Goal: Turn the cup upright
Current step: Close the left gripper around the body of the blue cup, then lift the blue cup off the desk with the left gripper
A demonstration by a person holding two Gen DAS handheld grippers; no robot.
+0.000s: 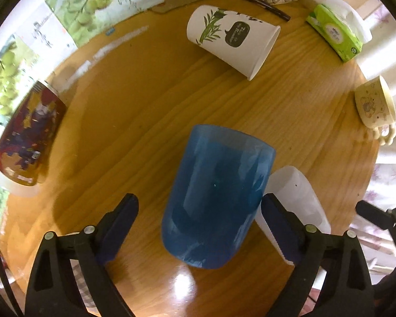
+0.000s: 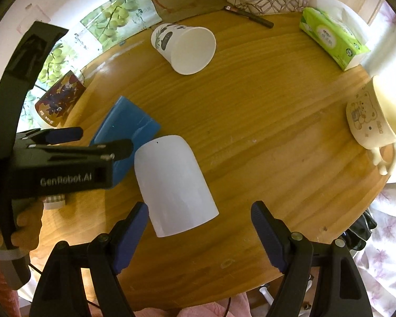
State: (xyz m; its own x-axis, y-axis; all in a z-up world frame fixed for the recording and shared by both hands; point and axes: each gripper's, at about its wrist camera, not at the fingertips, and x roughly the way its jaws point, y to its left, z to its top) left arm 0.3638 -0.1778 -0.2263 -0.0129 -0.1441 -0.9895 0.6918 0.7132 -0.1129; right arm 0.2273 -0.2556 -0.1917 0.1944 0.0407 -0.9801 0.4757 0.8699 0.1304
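Observation:
A translucent blue cup [image 1: 213, 198] stands upside down on the round wooden table [image 1: 150, 121], between the fingers of my open left gripper [image 1: 198, 222], which do not touch it. It also shows in the right wrist view [image 2: 124, 129]. A white cup [image 2: 171, 185] stands upside down beside it, in front of my open right gripper [image 2: 198, 235]; it shows partly in the left wrist view [image 1: 295, 200]. My left gripper [image 2: 92, 142] appears in the right wrist view around the blue cup.
A printed paper cup [image 1: 232, 39] lies on its side at the back. A red patterned cup [image 1: 26, 137] stands upside down at the left. A cream mug [image 2: 375, 116] lies at the right edge. A green tissue pack [image 2: 332, 37] and a pen [image 2: 250, 17] lie at the back.

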